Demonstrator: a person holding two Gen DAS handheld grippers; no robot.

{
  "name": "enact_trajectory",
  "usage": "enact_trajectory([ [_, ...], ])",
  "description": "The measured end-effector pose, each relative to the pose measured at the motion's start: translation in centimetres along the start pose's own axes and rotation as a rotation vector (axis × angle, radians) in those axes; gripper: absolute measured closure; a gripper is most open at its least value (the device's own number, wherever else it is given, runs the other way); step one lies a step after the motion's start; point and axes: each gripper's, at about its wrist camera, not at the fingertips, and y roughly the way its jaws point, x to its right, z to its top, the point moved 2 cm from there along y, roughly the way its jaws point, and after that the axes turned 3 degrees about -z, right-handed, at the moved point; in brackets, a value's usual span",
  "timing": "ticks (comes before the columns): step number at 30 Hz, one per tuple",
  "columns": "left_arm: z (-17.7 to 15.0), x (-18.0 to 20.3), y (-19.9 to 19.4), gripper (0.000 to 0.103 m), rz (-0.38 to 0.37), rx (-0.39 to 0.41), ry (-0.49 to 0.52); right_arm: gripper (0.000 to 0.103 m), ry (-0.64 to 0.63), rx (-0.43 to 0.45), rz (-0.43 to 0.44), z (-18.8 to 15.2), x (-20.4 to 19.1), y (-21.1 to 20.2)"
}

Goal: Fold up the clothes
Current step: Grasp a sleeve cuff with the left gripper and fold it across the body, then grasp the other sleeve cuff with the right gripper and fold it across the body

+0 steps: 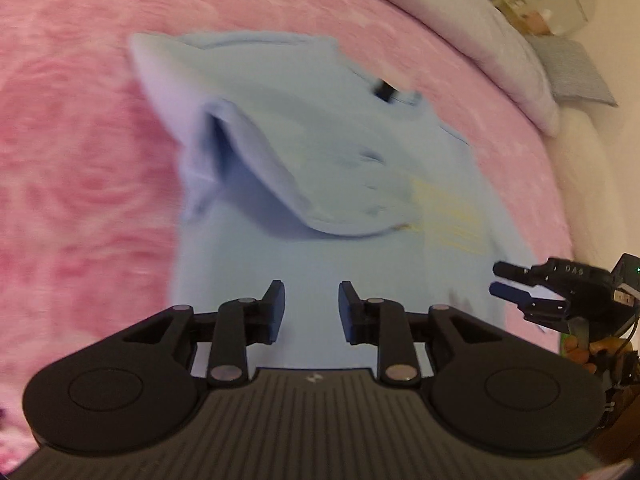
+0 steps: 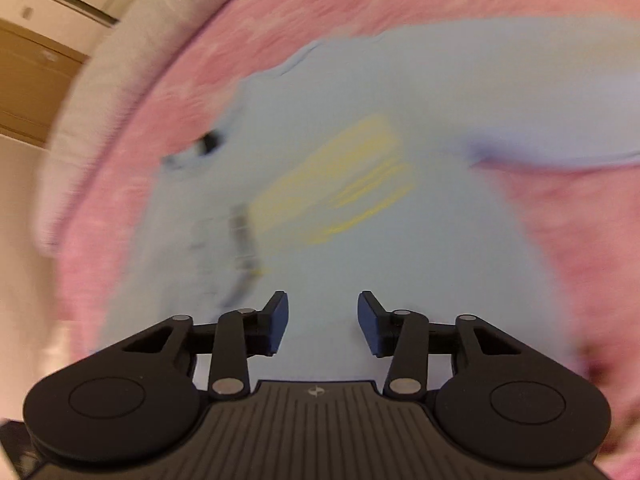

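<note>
So there's a pink blanket [image 1: 72, 140] across the bed, and a light blue shirt [image 1: 360, 248] lies spread on it with one sleeve [image 1: 256, 168] flopped over onto the body, right beside the yellow print [image 1: 448, 216]. The left gripper [image 1: 312, 310] hangs over the shirt's lower part, jaws a bit apart with nothing between them. Further right, the right gripper [image 2: 322, 320] sits at the shirt's edge, jaws also parted and pinching nothing. Grey pillow [image 1: 500, 40] at the far right, all pretty blurry
</note>
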Motion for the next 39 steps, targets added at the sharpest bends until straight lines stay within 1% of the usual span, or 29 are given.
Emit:
enact_trajectory([
  [2, 0.1, -0.7, -0.7, 0.077, 0.018, 0.017, -0.012, 0.059, 0.031, -0.037, 0.079, 0.2, -1.2, 2.5],
  [5, 0.7, -1.0, -1.4, 0.075, 0.014, 0.034, -0.024, 0.058, 0.085, -0.071, 0.124, 0.6, -2.8, 6.3],
  [7, 0.9, -1.4, -1.5, 0.074, 0.014, 0.04, -0.036, 0.058, 0.119, -0.082, 0.133, 0.9, -3.4, 8.3],
  [10, 1.3, -2.3, -1.4, 0.074, 0.015, 0.045, -0.061, 0.057, 0.134, -0.096, 0.083, 1.1, -4.4, 11.1],
  [11, 1.4, -2.6, -1.3, 0.074, 0.016, 0.046, -0.07, 0.061, 0.117, -0.085, 0.078, 1.3, -4.8, 11.3],
  [12, 1.6, -2.8, -1.1, 0.074, 0.018, 0.046, -0.075, 0.068, 0.099, -0.073, 0.075, 1.4, -5.1, 11.5],
  [13, 1.7, -2.9, -1.0, 0.074, 0.019, 0.046, -0.077, 0.092, 0.08, -0.061, 0.072, 1.6, -5.5, 11.6],
  [14, 1.9, -2.9, -0.9, 0.074, 0.018, 0.044, -0.074, 0.092, 0.062, -0.049, 0.068, 1.7, -5.9, 11.8],
  [15, 2.0, -2.9, -0.8, 0.074, 0.015, 0.043, -0.068, 0.094, 0.032, -0.027, 0.078, 2.0, -6.2, 11.1],
  [17, 2.3, -2.7, -0.3, 0.074, 0.014, 0.033, -0.051, 0.095, -0.063, 0.087, 0.144, 2.7, -7.4, 8.3],
  [18, 2.5, -2.6, -0.1, 0.074, 0.014, 0.027, -0.043, 0.095, -0.117, 0.166, 0.175, 3.1, -8.1, 6.2],
  [20, 2.6, -2.2, 0.7, 0.074, 0.006, 0.012, -0.029, 0.095, -0.192, 0.303, 0.19, 3.7, -8.6, 2.6],
  [21, 2.6, -2.0, 1.1, 0.074, 0.0, 0.006, -0.024, 0.095, -0.215, 0.368, 0.179, 4.0, -8.3, 0.9],
  [24, 2.4, -1.6, 2.7, 0.074, -0.005, -0.021, -0.015, 0.095, -0.198, 0.459, 0.072, 5.1, -5.6, -1.6],
  [25, 2.3, -1.5, 3.2, 0.074, -0.003, -0.032, -0.013, 0.095, -0.178, 0.431, 0.016, 5.4, -4.2, -1.3],
  [27, 2.0, -1.2, 4.1, 0.074, 0.005, -0.051, -0.001, 0.095, -0.112, 0.329, -0.071, 5.7, -1.2, 0.5],
  [29, 1.8, -1.0, 4.9, 0.074, 0.023, -0.068, 0.014, 0.095, -0.055, 0.262, -0.094, 5.5, 0.8, 2.3],
  [31, 1.6, -0.9, 5.2, 0.074, 0.033, -0.075, 0.021, 0.095, -0.053, 0.252, -0.092, 5.1, 1.1, 2.9],
  [34, 1.5, -0.9, 5.2, 0.074, 0.048, -0.082, 0.022, 0.095, -0.094, 0.306, -0.062, 5.0, -0.1, 1.9],
  [36, 1.6, -0.7, 5.4, 0.074, 0.054, -0.083, 0.025, 0.095, -0.134, 0.336, -0.083, 4.7, -0.8, 1.3],
  [37, 1.8, -0.6, 5.5, 0.074, 0.055, -0.083, 0.028, 0.095, -0.141, 0.333, -0.099, 4.8, -0.8, 1.5],
  [39, 1.9, -0.4, 5.7, 0.074, 0.058, -0.084, 0.033, 0.095, -0.125, 0.287, -0.16, 4.8, 0.3, 2.2],
])
